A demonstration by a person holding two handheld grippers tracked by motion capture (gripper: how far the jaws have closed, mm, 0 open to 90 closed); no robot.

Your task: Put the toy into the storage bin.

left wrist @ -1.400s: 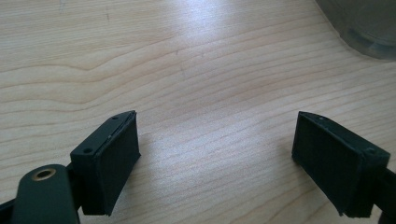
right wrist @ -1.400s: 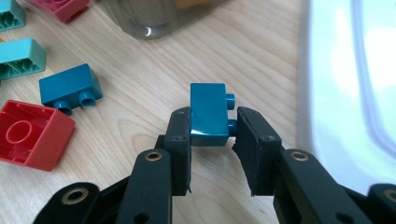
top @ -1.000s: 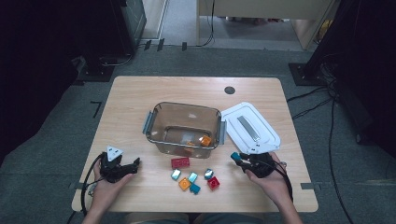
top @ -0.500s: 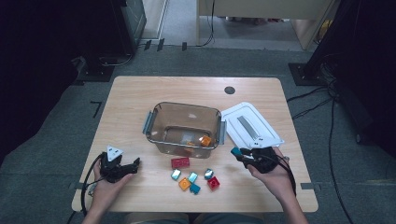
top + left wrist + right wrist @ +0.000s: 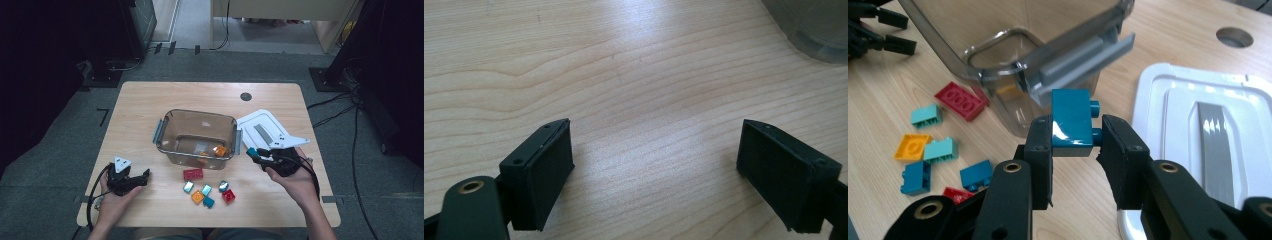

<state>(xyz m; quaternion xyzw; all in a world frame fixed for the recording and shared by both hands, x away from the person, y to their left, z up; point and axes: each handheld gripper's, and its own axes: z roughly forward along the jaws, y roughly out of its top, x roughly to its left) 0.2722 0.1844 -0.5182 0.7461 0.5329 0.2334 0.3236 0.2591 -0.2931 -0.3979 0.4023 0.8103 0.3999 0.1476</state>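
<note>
While the right gripper (image 5: 1075,140) is clamping a teal brick (image 5: 1071,122), its hand is hovering at the bin's (image 5: 197,131) three o'clock — raised. At seven o'clock, the left gripper (image 5: 656,172) is lying low, jaws gaping apart.

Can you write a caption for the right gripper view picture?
Right gripper pinches a teal brick beside the clear tub.

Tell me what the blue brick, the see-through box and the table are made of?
The blue brick looks like hard, glossy plastic: light glints on its smooth face and it has moulded studs. The box seems clear, smoke-tinted plastic, since bricks show through its walls. The table looks like pale wood with grain lines, though it could be a printed laminate.
</note>
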